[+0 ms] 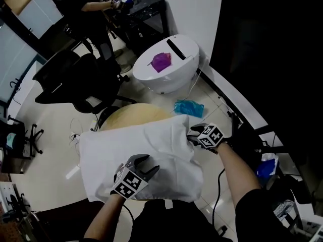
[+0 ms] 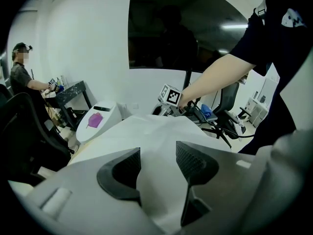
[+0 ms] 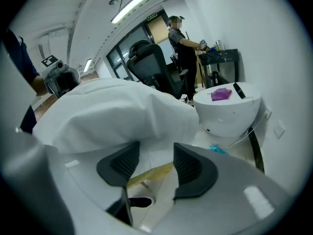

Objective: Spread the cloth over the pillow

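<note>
We see a white cloth (image 1: 144,145) lying over a plump bulk on a round beige table (image 1: 132,113). The cloth is soft and matte, with shallow creases. It is roughly rectangular, and its long axis runs left to right, with the right end a little farther off. The pillow is hidden beneath it and shows only as the swell. We can't tell where white cloth ends and white pillow begins.

Our left gripper (image 1: 146,164) rests on the near part of the cloth. Its ribbed black jaws are narrowly apart, with cloth showing in the gap but not pinched. Our right gripper (image 1: 192,131) is at the cloth's right edge. Its jaws are likewise apart and empty, and between them we see the draped hem and the table rim.

Each gripper's cube carries square black-and-white markers. We can read no writing anywhere.

Farther off stands a smooth white rounded pod (image 1: 176,72) with a crumpled purple piece (image 1: 161,62) on top.
</note>
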Demonstrator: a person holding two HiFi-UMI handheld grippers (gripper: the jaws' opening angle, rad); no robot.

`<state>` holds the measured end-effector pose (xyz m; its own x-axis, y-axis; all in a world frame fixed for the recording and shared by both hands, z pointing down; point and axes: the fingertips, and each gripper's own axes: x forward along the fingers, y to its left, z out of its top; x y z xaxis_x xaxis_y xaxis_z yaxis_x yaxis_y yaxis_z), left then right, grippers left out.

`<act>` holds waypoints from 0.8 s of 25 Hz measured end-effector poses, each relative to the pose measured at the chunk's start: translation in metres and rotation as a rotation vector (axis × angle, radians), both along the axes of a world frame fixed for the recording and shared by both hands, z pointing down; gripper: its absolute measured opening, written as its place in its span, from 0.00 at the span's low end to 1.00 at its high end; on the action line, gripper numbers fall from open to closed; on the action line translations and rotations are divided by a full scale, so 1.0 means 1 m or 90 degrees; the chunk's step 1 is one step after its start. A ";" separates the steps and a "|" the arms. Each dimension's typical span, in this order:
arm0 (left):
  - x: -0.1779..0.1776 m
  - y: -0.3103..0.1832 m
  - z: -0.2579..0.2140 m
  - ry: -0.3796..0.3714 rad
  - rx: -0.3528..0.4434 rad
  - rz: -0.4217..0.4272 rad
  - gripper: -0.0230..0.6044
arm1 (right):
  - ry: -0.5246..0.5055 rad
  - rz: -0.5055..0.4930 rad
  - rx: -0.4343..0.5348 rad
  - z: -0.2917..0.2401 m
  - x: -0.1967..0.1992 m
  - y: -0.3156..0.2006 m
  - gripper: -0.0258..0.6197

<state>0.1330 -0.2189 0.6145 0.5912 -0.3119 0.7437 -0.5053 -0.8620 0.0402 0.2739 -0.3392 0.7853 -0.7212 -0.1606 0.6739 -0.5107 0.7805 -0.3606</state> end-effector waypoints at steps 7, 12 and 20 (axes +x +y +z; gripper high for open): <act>-0.003 0.003 0.003 0.006 -0.003 -0.002 0.38 | 0.009 -0.028 0.056 -0.004 -0.007 0.000 0.05; -0.003 0.003 0.006 0.007 -0.006 -0.002 0.38 | 0.079 -0.038 0.119 -0.003 -0.002 -0.003 0.09; -0.003 0.004 0.007 0.005 -0.005 -0.002 0.38 | 0.169 -0.160 0.222 -0.011 -0.010 -0.010 0.29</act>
<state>0.1304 -0.2154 0.6218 0.5964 -0.3082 0.7412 -0.5075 -0.8602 0.0506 0.2639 -0.3490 0.7740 -0.5777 -0.2521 0.7763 -0.3300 0.9421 0.0603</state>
